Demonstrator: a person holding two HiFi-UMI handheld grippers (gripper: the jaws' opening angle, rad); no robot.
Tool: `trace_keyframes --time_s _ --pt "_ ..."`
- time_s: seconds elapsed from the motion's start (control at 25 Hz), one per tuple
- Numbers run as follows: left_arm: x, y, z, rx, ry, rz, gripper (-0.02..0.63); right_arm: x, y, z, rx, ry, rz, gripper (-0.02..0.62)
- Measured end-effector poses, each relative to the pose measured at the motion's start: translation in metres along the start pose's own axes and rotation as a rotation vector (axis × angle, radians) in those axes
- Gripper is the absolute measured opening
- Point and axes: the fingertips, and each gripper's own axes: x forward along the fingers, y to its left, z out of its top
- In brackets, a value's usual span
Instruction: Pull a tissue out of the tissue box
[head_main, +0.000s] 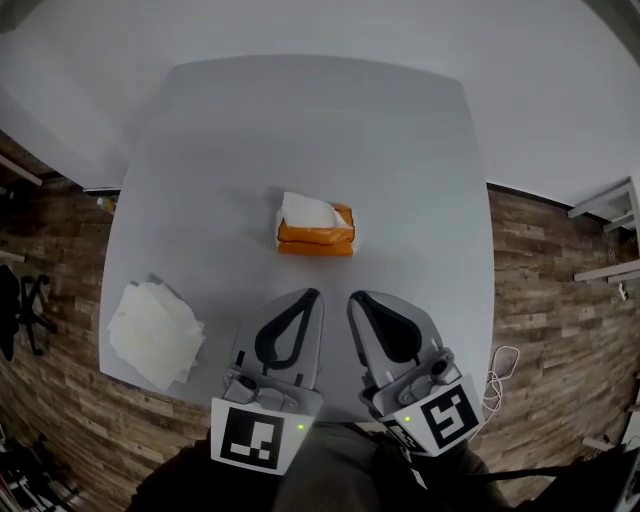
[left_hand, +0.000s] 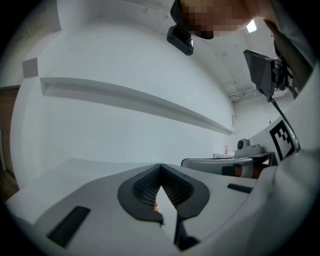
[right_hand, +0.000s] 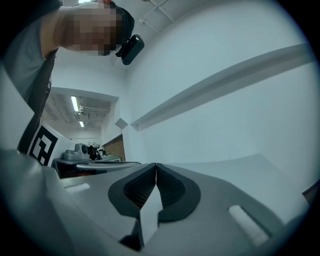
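An orange tissue box (head_main: 316, 238) lies in the middle of the grey table (head_main: 400, 160), and a white tissue (head_main: 304, 210) sticks up from its top. Both grippers hover side by side over the table's near edge, short of the box and pointing toward it. The left gripper (head_main: 315, 293) is shut with nothing in it; in its own view the left gripper (left_hand: 160, 166) has its jaw tips together, and a sliver of orange shows through the gap behind them. The right gripper (head_main: 353, 297) is also shut and empty, and the right gripper (right_hand: 156, 165) shows its tips closed in its own view.
A loose pile of white tissues (head_main: 153, 333) lies at the table's near left corner. Wood-pattern floor (head_main: 555, 300) surrounds the table, with a dark chair (head_main: 25, 305) at the left and a white cable (head_main: 500, 365) at the right. A white wall rises behind the table.
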Motion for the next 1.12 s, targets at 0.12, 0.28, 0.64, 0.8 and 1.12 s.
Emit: trace_keyframes --time_s 0.12,0.28,0.64,0.8,1.12 --pt "0.021 0.012 -0.014 -0.030 0.024 -0.009 0.000 0.022 -0.016 -0.015 0.009 0.026 -0.006 0.008" --pt "0.041 0.027 -0.031 -0.070 0.061 -0.018 0.000 0.046 -0.035 -0.032 0.022 0.069 -0.020 0.021" --pt "0.076 0.052 -0.071 -0.120 0.144 -0.064 0.000 0.088 -0.077 -0.071 -0.077 0.184 -0.074 0.080" --pt "0.089 0.062 -0.088 -0.126 0.175 -0.074 0.000 0.099 -0.092 -0.090 -0.126 0.230 -0.100 0.092" --pt "0.102 0.075 -0.108 -0.153 0.207 -0.069 0.000 0.113 -0.108 -0.125 -0.169 0.331 -0.101 0.107"
